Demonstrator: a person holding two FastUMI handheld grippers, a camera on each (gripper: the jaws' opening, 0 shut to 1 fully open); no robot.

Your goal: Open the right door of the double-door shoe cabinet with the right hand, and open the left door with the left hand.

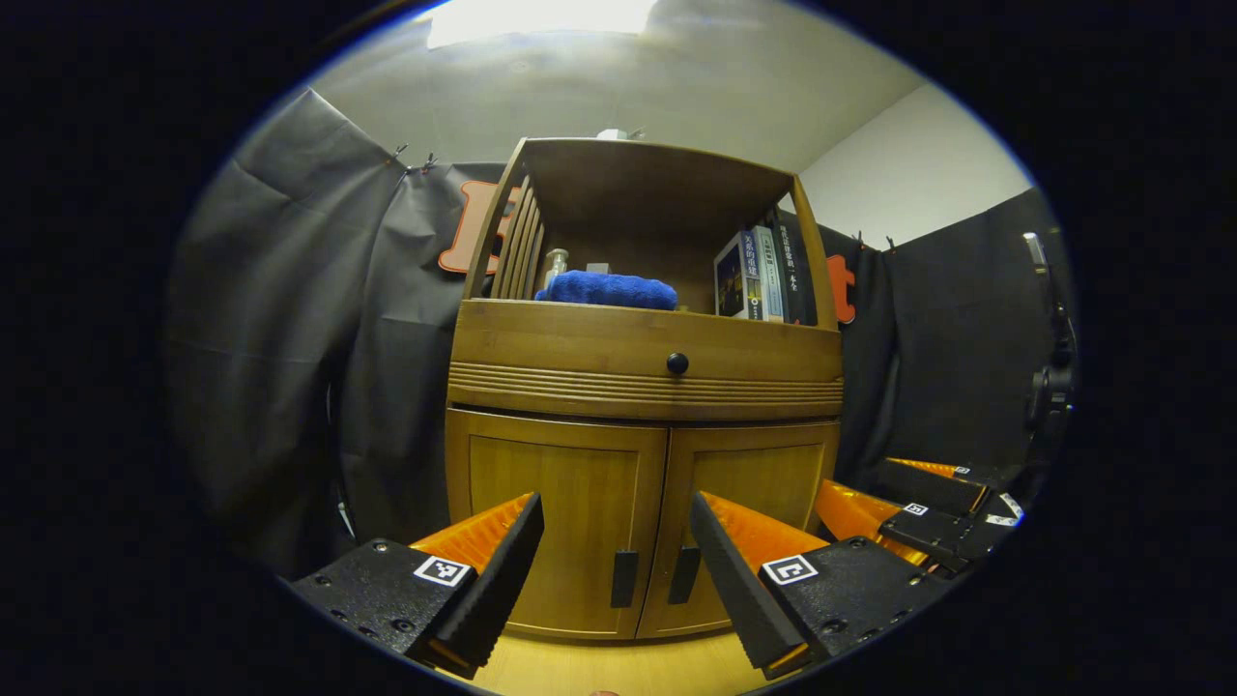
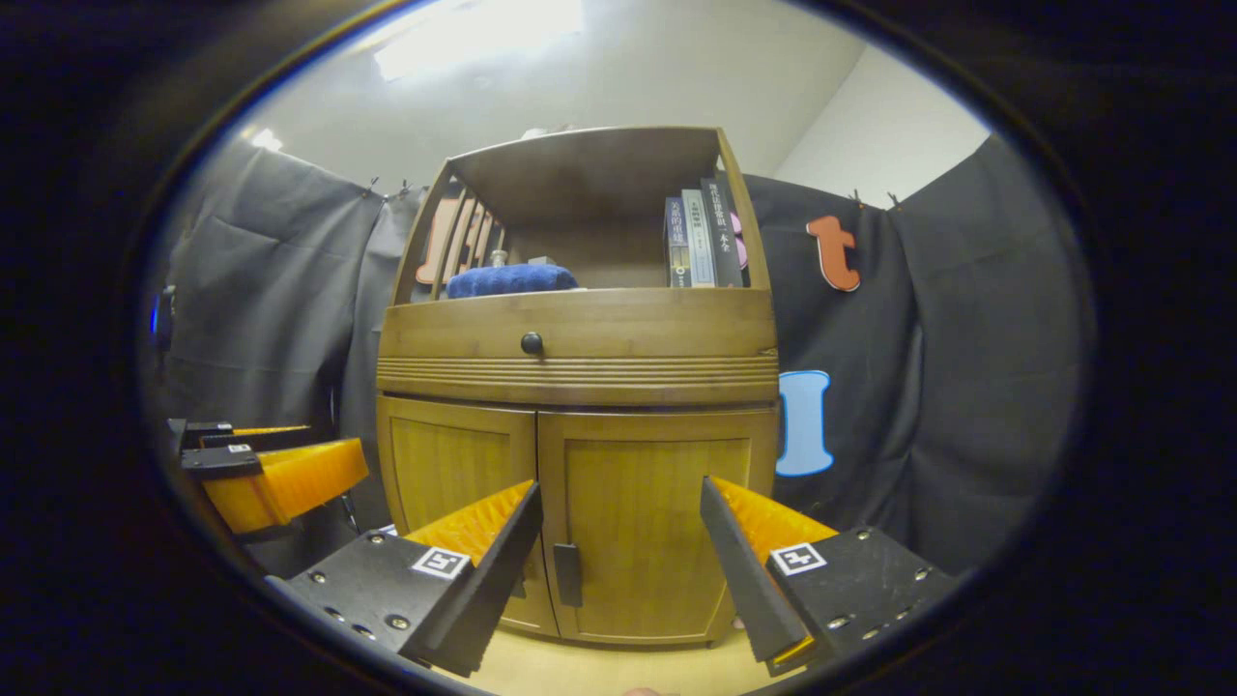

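A wooden shoe cabinet point(image 1: 646, 333) stands ahead with both lower doors closed. In the left gripper view the left door point(image 1: 551, 527) and its dark handle point(image 1: 624, 578) sit between my left gripper's point(image 1: 617, 527) open fingers, a short way off. The right door point(image 1: 744, 503) has its handle point(image 1: 683, 574) beside it. In the right gripper view my right gripper point(image 2: 620, 522) is open in front of the right door point(image 2: 649, 522), whose handle point(image 2: 566, 574) lies near the left finger. The left door point(image 2: 454, 474) is partly hidden. Neither gripper touches the cabinet.
Above the doors is a drawer with a round black knob point(image 1: 677, 363). The open shelf holds a blue folded towel point(image 1: 607, 289) and several books point(image 1: 759, 274). Black cloth hangs on both sides. A light wooden floor point(image 1: 618, 667) lies below the cabinet.
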